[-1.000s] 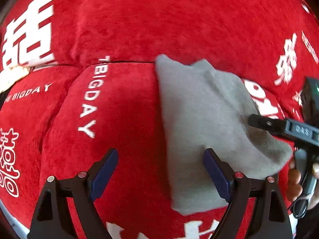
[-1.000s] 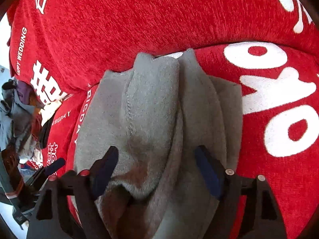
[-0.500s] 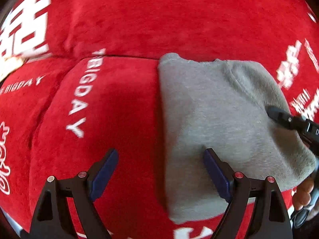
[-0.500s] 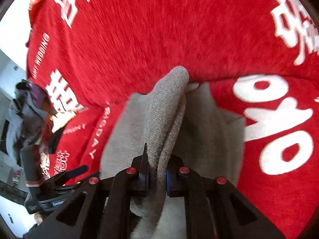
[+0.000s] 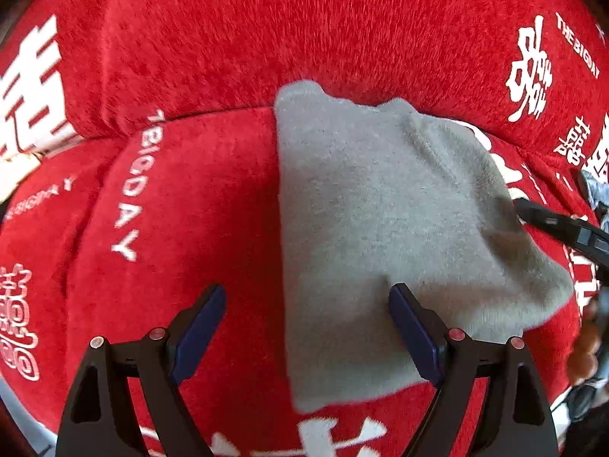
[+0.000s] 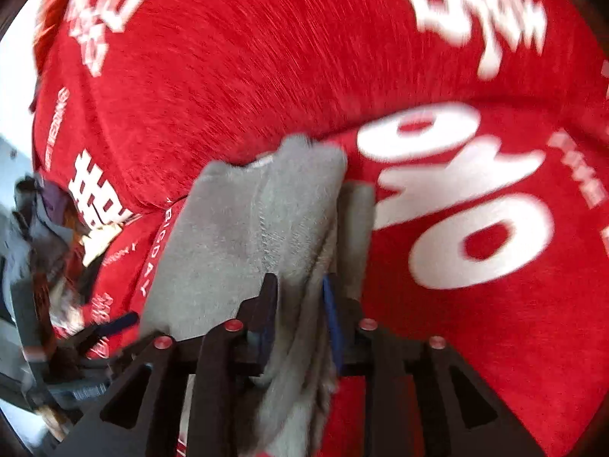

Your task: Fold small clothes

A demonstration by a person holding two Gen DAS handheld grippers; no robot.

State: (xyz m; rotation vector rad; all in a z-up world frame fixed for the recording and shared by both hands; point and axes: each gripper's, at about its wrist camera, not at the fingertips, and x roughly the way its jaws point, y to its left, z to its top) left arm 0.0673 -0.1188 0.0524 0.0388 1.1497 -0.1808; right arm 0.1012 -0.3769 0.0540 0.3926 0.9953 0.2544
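- The things lie on a sofa under a red plush cover [image 5: 213, 198] printed with white characters; a seam divides the seat cushion from the backrest [image 5: 304, 26] rising behind it.
- On the seat in the left wrist view, white capitals read "BIGDAY" [image 5: 129, 205] running down the cushion; at the upper right of the backrest "THE BIGDAY" [image 5: 576, 51] stands beside large white characters. In the right wrist view the big white shapes on the seat [image 6: 468, 198] are blurred, and I cannot read them.
- At the left edge of the right wrist view, past the end of the sofa, a heap of grey and dark clothes [image 6: 38, 221] shows against a pale floor; it is too blurred to sort.
- The grey garment [image 5: 380, 228], a small folded knit piece, lies on the seat cushion with its far edge against the backrest seam.
- The left tongs [image 5: 308, 327] stand wide, empty, over the garment's near left edge.
- The right tongs [image 6: 298, 297] are opening, a raised fold of the garment between the pads.
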